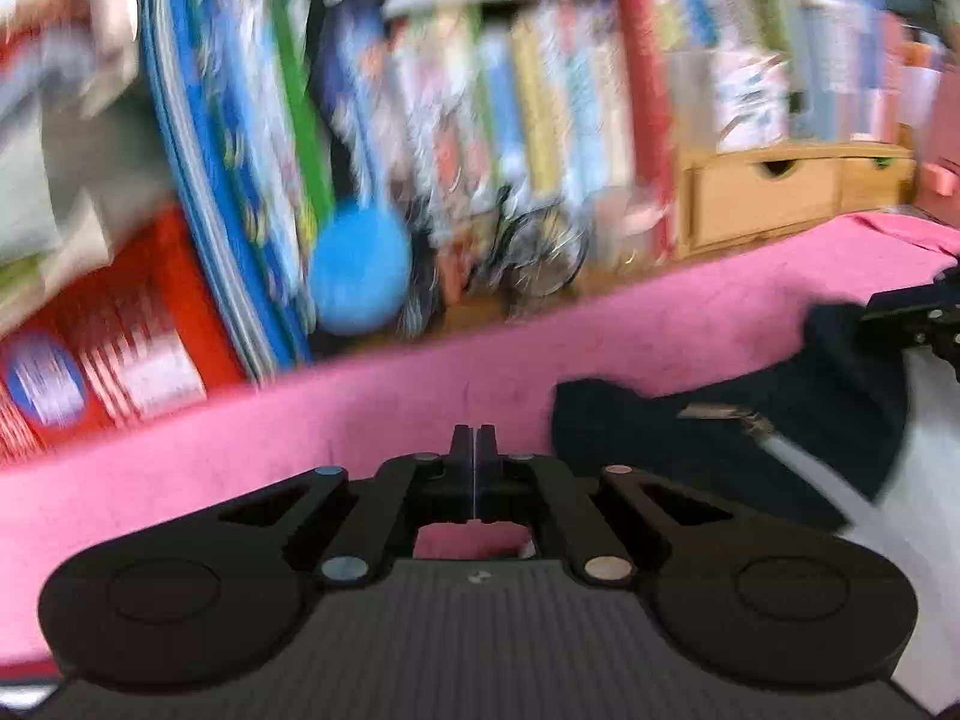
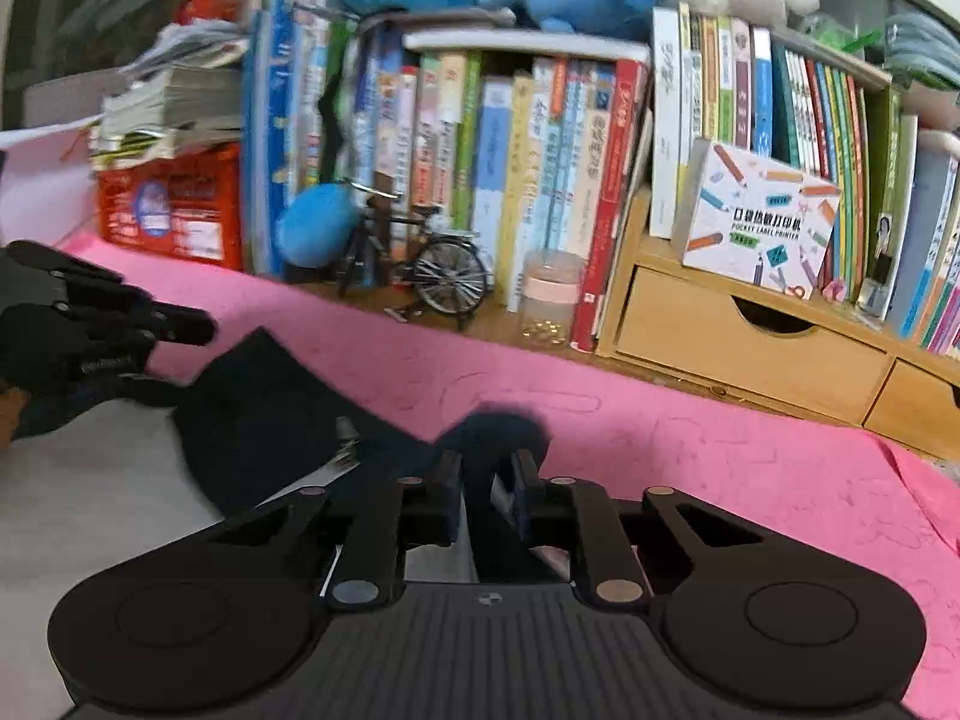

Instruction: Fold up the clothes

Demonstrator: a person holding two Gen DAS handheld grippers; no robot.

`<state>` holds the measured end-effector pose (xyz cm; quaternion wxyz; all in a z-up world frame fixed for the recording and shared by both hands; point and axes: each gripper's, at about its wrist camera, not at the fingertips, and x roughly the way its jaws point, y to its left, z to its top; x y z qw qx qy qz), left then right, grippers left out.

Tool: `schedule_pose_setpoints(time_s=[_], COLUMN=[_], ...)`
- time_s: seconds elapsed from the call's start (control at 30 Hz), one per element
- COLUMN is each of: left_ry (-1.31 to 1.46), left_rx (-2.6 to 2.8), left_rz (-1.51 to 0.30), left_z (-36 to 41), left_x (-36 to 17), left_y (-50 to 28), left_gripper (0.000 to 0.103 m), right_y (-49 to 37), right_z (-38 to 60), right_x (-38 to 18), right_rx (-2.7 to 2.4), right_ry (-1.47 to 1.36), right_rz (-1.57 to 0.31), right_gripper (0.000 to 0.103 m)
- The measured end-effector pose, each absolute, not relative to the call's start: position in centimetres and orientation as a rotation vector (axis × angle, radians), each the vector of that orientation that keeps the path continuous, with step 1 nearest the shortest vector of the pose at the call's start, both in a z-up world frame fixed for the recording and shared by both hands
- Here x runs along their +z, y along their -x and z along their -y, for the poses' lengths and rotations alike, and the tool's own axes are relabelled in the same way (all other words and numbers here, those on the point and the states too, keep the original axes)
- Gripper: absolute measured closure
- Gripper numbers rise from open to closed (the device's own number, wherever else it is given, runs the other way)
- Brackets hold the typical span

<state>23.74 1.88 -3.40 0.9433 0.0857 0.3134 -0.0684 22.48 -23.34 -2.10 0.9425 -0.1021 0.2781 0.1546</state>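
Observation:
A dark navy garment (image 2: pixel 264 408) with a white part (image 2: pixel 90 510) lies on the pink cloth-covered surface (image 2: pixel 720 450). In the right wrist view, my right gripper (image 2: pixel 486 465) is shut on a bunched fold of the navy fabric that sticks up between its fingers. My left gripper (image 1: pixel 474 441) is shut, its fingertips pressed together over bare pink cloth with nothing between them. The navy garment (image 1: pixel 720 438) lies just to its right. Each gripper shows in the other's view: the left gripper (image 2: pixel 120 324) at the garment's far left corner, the right gripper (image 1: pixel 918 312) at the right edge.
Behind the pink surface stands a row of books (image 2: pixel 510 180), with a wooden drawer unit (image 2: pixel 750 336) at the right. A small model bicycle (image 2: pixel 420 264), a clear jar (image 2: pixel 549 294), a blue plush ball (image 2: pixel 318 225) and a red box (image 2: pixel 174 210) stand along the back edge.

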Motion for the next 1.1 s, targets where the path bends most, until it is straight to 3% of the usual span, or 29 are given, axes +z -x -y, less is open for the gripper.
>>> schedule_pose_setpoints(time_s=[0.03,0.17,0.23,0.3,0.4,0.43,0.67,0.8,0.87,0.93,1.1], left_ry=[-0.171,-0.229,-0.213,-0.203,-0.232,-0.25,-0.425,-0.378,-0.311,-0.281,-0.253], left_rx=[-0.132,-0.159,-0.223,-0.277,-0.321,-0.329,-0.144,-0.015,-0.052,-0.09,-0.177], left_rz=[-0.668,-0.589,-0.537,-0.517,-0.524,-0.533,-0.58,-0.601,-0.597,-0.588,-0.649], left_z=[-2.4,-3.6,-4.4,-4.3,-2.7,-2.0,-2.3,-4.2,-4.4,-3.7,-1.7], left_x=[-4.0,-3.0,-1.4,-0.1,-0.1,-0.5,-4.2,-2.7,-1.6,-1.0,-2.7], left_y=[-24.0,-21.1,-18.9,-16.7,-14.4,-14.1,-12.7,-11.0,-9.0,-7.1,-2.6], left_gripper=[0.101,0.094,0.079,0.07,0.044,0.043,0.036,0.038,0.036,0.028,0.025], right_y=[-23.6,-25.6,-24.2,-21.3,-17.1,-16.0,-13.6,-12.3,-9.7,-6.4,0.3], right_z=[23.1,24.7,25.7,25.5,23.8,23.1,28.3,33.0,33.4,32.1,28.1], right_x=[-2.7,-4.5,-3.1,-1.2,0.1,-0.1,-4.1,-4.1,-2.8,-1.3,0.5], right_rx=[0.285,0.189,0.207,0.267,0.409,0.445,0.289,-0.222,-0.195,-0.024,0.311], right_ry=[0.216,0.126,0.039,0.027,0.109,0.136,0.242,0.44,0.387,0.229,0.085], right_rz=[-0.577,-0.656,-0.617,-0.557,-0.54,-0.557,-0.665,-0.641,-0.615,-0.58,-0.539], right_gripper=[0.099,0.095,0.091,0.089,0.074,0.068,0.066,0.061,0.059,0.042,0.034])
